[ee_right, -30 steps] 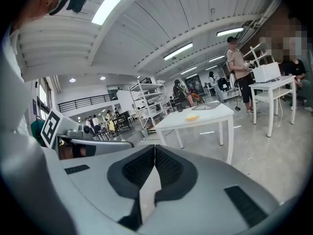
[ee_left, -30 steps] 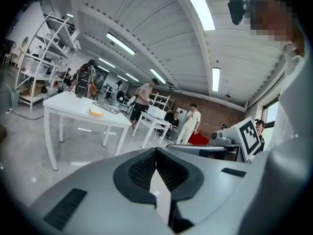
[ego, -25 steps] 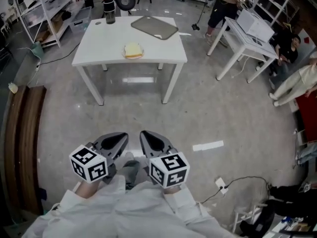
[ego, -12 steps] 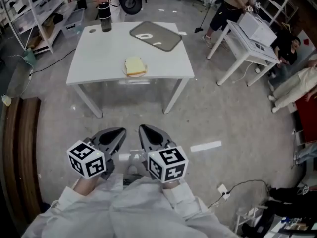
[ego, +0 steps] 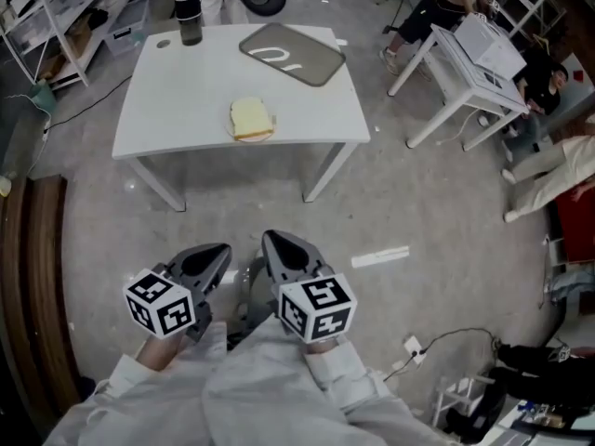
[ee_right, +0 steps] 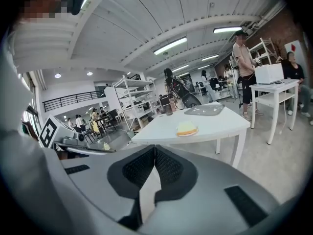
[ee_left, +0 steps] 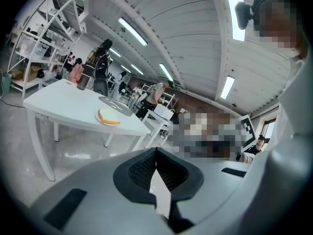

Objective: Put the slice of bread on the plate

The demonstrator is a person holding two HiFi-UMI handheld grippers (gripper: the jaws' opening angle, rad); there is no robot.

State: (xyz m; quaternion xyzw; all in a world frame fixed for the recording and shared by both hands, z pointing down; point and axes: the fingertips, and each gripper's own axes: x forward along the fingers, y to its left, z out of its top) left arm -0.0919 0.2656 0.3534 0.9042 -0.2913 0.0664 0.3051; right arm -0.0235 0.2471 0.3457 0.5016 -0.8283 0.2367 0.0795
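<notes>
pale, soft slice of bread [ego: 249, 117], upper centre on a small white plate [ego: 271, 123], looks light and crushable; pinch its edge gently. grey left gripper [ego: 216, 256] and grey right gripper [ego: 277, 247] are closed, empty.

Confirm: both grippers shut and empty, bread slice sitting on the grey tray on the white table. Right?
One thing is off. The head view shows the bread slice on a small plate by the near edge of the white table, apart from the grey tray. The rest holds: the left gripper and the right gripper are both shut and empty.
</notes>
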